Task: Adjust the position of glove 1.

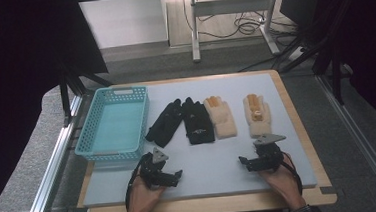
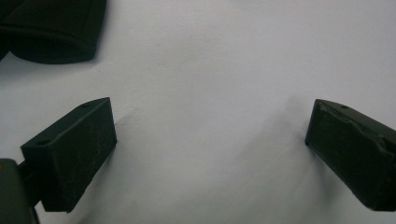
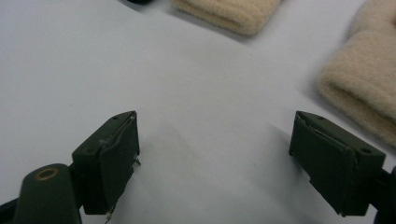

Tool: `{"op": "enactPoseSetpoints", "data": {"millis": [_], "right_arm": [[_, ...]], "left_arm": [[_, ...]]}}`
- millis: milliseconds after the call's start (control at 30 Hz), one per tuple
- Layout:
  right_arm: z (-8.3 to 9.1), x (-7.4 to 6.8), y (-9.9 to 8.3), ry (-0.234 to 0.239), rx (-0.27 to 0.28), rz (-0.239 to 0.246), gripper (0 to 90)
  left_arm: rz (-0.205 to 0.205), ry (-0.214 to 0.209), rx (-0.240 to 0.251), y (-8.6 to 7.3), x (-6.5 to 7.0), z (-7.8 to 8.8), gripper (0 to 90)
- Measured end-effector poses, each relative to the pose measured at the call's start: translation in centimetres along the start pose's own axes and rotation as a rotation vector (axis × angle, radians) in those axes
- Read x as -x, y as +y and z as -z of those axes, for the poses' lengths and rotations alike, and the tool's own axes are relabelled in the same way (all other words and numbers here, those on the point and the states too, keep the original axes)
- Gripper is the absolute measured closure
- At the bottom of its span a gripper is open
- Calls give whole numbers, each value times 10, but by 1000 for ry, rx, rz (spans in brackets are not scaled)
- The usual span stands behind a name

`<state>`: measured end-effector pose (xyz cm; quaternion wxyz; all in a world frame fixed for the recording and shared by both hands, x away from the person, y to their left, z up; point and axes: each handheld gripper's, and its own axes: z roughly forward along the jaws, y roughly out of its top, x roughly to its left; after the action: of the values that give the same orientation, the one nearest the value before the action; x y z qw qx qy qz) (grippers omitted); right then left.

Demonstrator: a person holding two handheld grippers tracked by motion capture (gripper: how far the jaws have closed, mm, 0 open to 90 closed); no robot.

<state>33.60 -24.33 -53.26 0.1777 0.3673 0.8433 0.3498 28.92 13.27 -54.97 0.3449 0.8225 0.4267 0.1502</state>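
Four gloves lie in a row on the grey mat (image 1: 215,164): two black gloves (image 1: 166,121) (image 1: 197,122) on the left, two cream fleece gloves (image 1: 220,116) (image 1: 257,115) on the right. My left gripper (image 1: 173,178) rests open on the mat below the black gloves, its jaws wide apart with nothing between them (image 2: 210,144); a black glove cuff (image 2: 51,28) lies at the upper left of the left gripper view. My right gripper (image 1: 245,162) stands open below the cream gloves (image 3: 215,154), and two cream cuffs (image 3: 229,11) (image 3: 362,79) lie just beyond its jaws.
A turquoise plastic basket (image 1: 89,148) stands empty at the mat's left side, close to my left gripper. The mat lies on a wooden tabletop (image 1: 203,207). A desk frame with cables (image 1: 229,13) stands on the floor beyond the table.
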Motion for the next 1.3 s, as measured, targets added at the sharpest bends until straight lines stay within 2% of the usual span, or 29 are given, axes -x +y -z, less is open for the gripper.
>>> {"op": "enactPoseSetpoints", "data": {"millis": [667,733,900,967,1100,1300], "right_arm": [[-1,-1,1,3,-12,6,119],[-1,-1,1,3,-12,2,120],[-1,-1,1,-1,-12,-12,125],[-1,-2,2,-5,-16,-17,130],[-1,-2,5,-17,-21,-24,160],[-4,-4,13,21,-10,-33,205]], "left_arm": [[1,8,10,-1,1,1,35],[-9,11,17,-5,3,5,57],[-5,10,11,-13,0,13,43],[-4,-3,16,-15,-2,13,44],[-2,-2,23,-16,-2,13,42],[0,6,28,-17,-1,13,40]]}}
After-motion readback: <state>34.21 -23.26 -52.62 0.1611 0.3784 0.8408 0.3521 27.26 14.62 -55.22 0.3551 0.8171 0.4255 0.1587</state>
